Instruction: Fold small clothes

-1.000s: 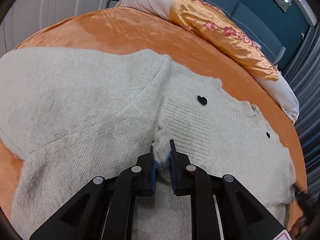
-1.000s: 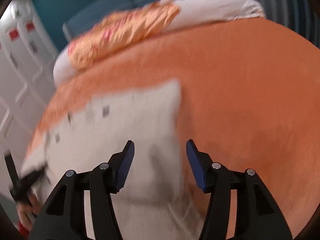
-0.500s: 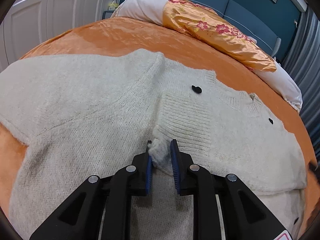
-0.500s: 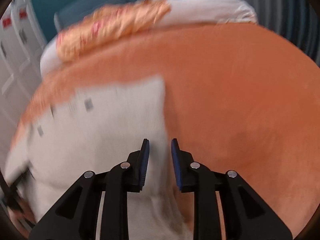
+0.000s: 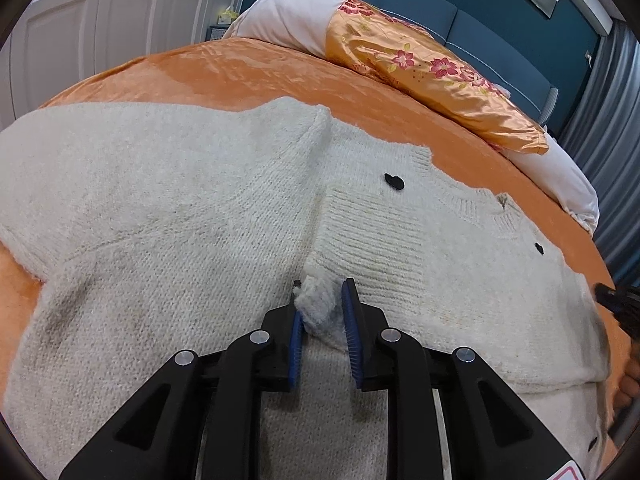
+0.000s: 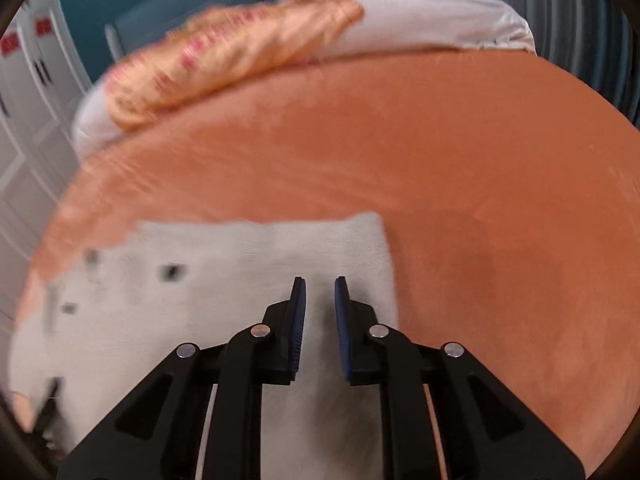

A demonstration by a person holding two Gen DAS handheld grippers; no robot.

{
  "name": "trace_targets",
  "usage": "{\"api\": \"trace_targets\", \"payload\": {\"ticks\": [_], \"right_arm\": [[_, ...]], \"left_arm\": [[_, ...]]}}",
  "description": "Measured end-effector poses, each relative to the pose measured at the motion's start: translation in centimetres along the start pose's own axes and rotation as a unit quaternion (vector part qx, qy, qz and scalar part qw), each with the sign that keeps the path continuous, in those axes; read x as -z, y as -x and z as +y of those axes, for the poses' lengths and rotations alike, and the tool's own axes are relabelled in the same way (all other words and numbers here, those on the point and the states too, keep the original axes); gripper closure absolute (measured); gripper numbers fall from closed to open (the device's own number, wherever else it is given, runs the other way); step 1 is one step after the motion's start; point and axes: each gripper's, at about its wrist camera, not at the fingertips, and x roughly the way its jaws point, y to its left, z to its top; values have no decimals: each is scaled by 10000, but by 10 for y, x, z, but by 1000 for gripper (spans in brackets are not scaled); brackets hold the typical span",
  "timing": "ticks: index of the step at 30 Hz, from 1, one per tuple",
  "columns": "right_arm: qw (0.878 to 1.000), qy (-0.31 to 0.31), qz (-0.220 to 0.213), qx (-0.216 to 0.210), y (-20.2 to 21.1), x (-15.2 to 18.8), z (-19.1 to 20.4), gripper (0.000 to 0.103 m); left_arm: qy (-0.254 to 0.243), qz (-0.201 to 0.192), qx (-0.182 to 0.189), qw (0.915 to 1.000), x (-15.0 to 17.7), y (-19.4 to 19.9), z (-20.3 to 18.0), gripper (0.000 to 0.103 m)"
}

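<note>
A cream knit sweater (image 5: 160, 208) with black buttons (image 5: 394, 181) lies flat on the orange bed cover (image 5: 240, 76). One sleeve is folded across the chest, and its ribbed cuff (image 5: 316, 304) sits between the fingers of my left gripper (image 5: 322, 312). The cuff leans on the left pad, and a dark gap shows at the right pad. In the right wrist view my right gripper (image 6: 320, 308) hovers over the sweater (image 6: 224, 300) near its right edge. Its jaws are closing, with white knit showing between them. Blur hides whether the pads press on it.
A gold floral pillow (image 5: 432, 72) and white pillows lie along the head of the bed, before a blue headboard (image 5: 480, 12). White wardrobe doors (image 5: 100, 20) stand on the left, grey curtains (image 5: 608, 120) on the right. Bare orange cover (image 6: 500, 220) stretches right of the sweater.
My left jaws have eased apart around the cuff, which they pinched before. My right jaws have narrowed from wide to a slim gap and shifted inward over the sweater.
</note>
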Motion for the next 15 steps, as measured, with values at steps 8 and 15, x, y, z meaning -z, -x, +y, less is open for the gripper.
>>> {"api": "trace_targets", "payload": {"ticks": [8,15], "right_arm": [[9980,63,440,445,10,52,-14,90],[9957,850,343,123,105,72,57,85]], "left_arm": [[67,48,62,9999,-1,2,2,83],[1611,-133,373,9861,-31,81,99,41]]}}
